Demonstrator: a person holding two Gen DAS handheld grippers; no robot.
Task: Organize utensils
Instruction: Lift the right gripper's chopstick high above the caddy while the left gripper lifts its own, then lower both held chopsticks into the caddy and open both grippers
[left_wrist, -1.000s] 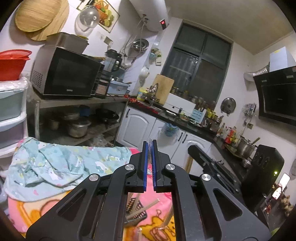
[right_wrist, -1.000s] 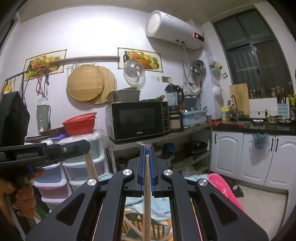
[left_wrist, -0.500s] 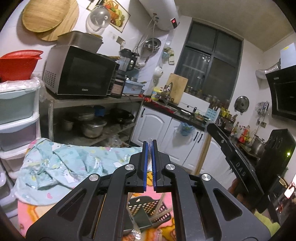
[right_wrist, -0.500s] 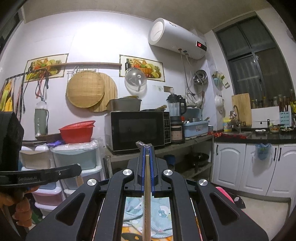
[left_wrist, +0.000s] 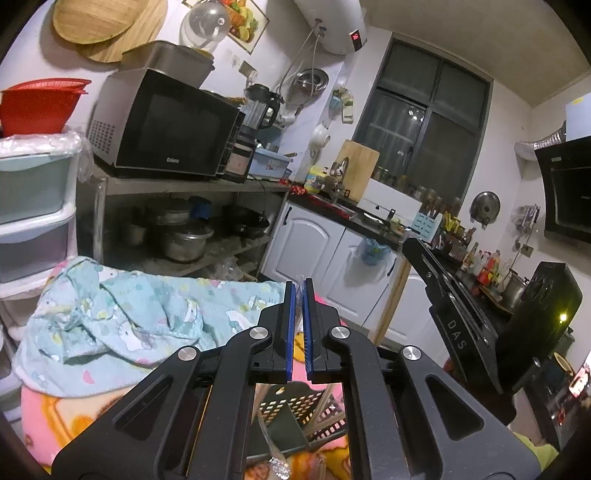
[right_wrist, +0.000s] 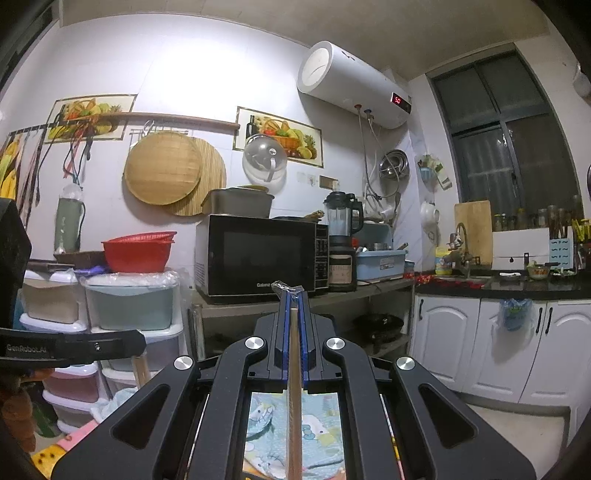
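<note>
My right gripper (right_wrist: 294, 293) is shut on a wooden chopstick (right_wrist: 294, 369) in a clear wrapper, which lies lengthwise between the blue pads. The left wrist view shows that gripper (left_wrist: 408, 245) at the right, with the chopstick (left_wrist: 391, 295) hanging below it. My left gripper (left_wrist: 300, 286) is shut, a scrap of clear wrapper at its tips. In the right wrist view a second wooden chopstick (right_wrist: 140, 369) hangs under the left gripper (right_wrist: 138, 341). A black perforated basket (left_wrist: 291, 406) holding several chopsticks sits beneath the left fingers.
The basket rests on a pink cartoon blanket (left_wrist: 74, 413) with a light blue cloth (left_wrist: 129, 314) bunched on it. Behind stand plastic drawers (left_wrist: 33, 206), a shelf with a microwave (left_wrist: 162, 129) and pots, and white cabinets (left_wrist: 310, 240).
The left gripper has sunk toward the blanket, so the basket shows larger beneath it. The right gripper has shifted sideways, and the basket has left its view. Both stay shut.
</note>
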